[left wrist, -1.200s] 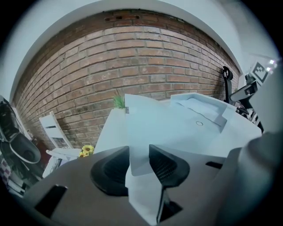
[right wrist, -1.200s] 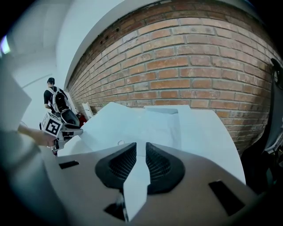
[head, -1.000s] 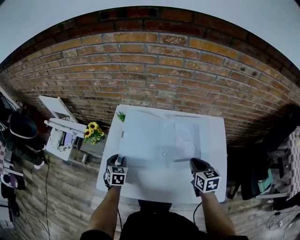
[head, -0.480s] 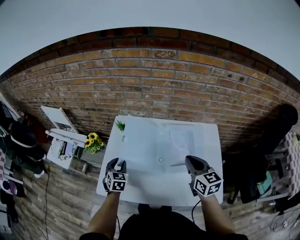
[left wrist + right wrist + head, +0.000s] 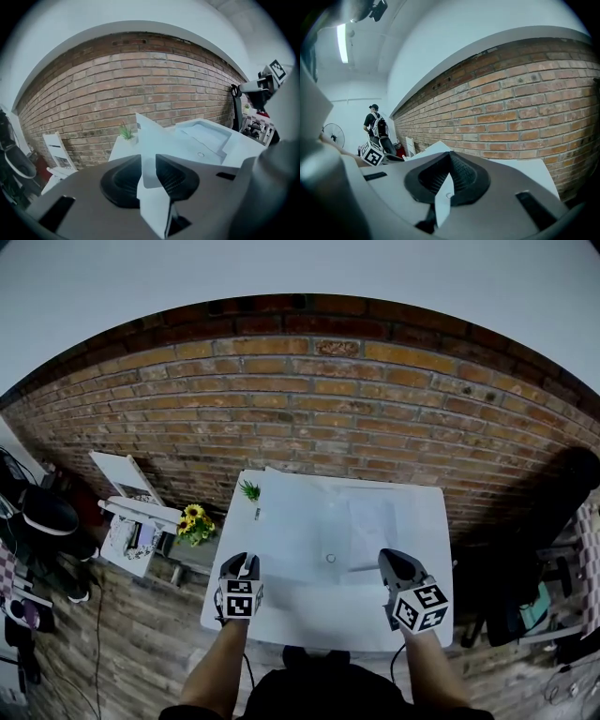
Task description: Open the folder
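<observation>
Both grippers are clamped on the folder: the left gripper point(image 5: 149, 176) pinches a pale sheet that rises stiffly out of its jaws, and the right gripper point(image 5: 447, 180) is pressed together on a thin flap edge that carries a small round mark. Seen from the head, the left gripper point(image 5: 242, 565) and right gripper point(image 5: 394, 563) sit at the two near corners, so the folder point(image 5: 319, 526) lies straight ahead of both, stretching away from the person toward the brick wall point(image 5: 309, 418). Its longer side seems to run across, from one gripper to the other, and neither hand is clearly nearer. Opening it probably calls for swinging the held edge up and away over the far edge; whether both grippers hold the same layer cannot be told. The folder is translucent white plastic, nearly lost against the white tabletop point(image 5: 427, 615), with a small round snap point(image 5: 330, 558) near its front edge and a lighter sheet inside at the right. A small green plant point(image 5: 249, 490) stands at the far left corner, beside the folder.
</observation>
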A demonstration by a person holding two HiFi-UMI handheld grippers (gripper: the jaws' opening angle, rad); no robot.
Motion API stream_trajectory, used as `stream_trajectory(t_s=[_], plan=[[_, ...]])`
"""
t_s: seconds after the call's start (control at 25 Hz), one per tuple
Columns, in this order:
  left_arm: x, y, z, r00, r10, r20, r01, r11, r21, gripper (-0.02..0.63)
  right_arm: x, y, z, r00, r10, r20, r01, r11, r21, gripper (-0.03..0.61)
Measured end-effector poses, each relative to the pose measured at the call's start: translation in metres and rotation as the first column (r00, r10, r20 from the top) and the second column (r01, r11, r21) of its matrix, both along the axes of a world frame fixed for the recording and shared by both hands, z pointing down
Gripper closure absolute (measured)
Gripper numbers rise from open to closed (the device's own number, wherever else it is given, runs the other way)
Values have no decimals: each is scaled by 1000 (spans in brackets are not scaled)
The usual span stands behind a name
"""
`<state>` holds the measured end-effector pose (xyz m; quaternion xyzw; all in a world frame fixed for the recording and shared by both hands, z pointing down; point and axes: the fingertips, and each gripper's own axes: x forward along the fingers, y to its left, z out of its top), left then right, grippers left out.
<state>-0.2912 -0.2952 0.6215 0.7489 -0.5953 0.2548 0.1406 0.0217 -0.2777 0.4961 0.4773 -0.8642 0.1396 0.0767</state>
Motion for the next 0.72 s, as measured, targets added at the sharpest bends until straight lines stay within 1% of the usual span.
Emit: stream_trajectory(t_s=[0.2, 0.28, 0.52, 0.72], plan=[[2, -1, -10, 995, -31, -96, 32, 999, 10, 520, -2, -1, -5, 1000, -6, -6, 6, 1000, 20, 563], [4, -2, -14, 992, -44, -116, 45, 999, 10, 522, -1, -2, -4, 1000, -5, -7, 5, 1000, 20, 563], [6, -4, -16, 991, -62, -120, 64, 998, 13, 522, -1, -5, 2, 1000, -9, 1, 9, 1000, 10, 563], [7, -4, -16, 991, -57, -121, 59, 998, 14, 523, 3, -6, 4, 1000, -2, -13, 2, 1000, 10, 563]])
